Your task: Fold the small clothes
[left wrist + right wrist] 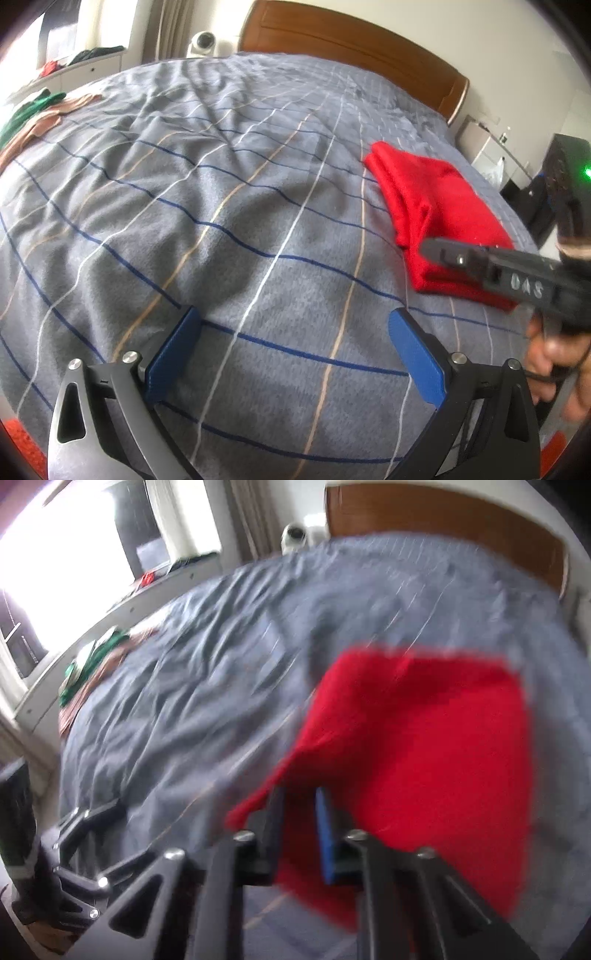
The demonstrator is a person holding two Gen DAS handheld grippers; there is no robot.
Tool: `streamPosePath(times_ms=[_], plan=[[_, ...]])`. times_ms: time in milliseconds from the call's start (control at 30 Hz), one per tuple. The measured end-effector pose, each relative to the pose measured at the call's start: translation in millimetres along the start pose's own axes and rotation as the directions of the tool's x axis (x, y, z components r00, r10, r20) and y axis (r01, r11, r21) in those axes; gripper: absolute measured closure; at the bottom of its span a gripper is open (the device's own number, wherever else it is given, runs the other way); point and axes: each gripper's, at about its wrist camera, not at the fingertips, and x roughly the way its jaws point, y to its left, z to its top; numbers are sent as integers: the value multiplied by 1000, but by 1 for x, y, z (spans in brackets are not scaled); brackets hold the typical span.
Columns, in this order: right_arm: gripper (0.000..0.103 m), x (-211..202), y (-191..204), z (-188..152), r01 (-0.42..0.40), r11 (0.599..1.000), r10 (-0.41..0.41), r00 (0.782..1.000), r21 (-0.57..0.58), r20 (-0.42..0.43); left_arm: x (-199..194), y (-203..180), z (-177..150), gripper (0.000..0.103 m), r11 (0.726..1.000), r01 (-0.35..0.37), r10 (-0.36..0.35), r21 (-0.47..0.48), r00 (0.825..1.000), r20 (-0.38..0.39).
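Note:
A folded red garment lies on the right side of the grey striped bedspread. My left gripper hangs open above bare bedspread, left of the garment, with nothing between its blue pads. My right gripper reaches in from the right over the garment's near edge, held by a person's hand. The right wrist view is blurred. There the right gripper has its fingers close together, with the red garment between them and its near corner pulled up beside them.
Green and tan clothes lie in a heap at the bed's far left edge, also in the right wrist view. A wooden headboard bounds the far side. A white nightstand stands at the right.

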Motion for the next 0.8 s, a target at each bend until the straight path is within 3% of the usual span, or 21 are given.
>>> streamPosePath(times_ms=[167, 333, 433, 600, 800], plan=[[86, -40, -2, -8, -42, 999, 42, 997, 3, 71, -1, -1, -1, 1, 1000, 2, -2, -5, 1000, -2], [86, -100, -51, -13, 23, 994, -41, 985, 108, 169, -1, 0, -1, 1, 1000, 3, -3, -8, 1000, -3], [86, -107, -90, -28, 84, 977, -113, 983, 198, 142, -1, -1, -2, 1, 1000, -10, 10, 5, 1000, -2], [86, -72, -113, -72, 69, 962, -75, 997, 264, 10, 1, -7, -6, 1, 998, -44, 44, 48, 999, 0], [83, -82, -118, -111, 41, 941, -60, 997, 336, 45, 2, -16, -12, 1, 989, -100, 100, 108, 995, 9]])
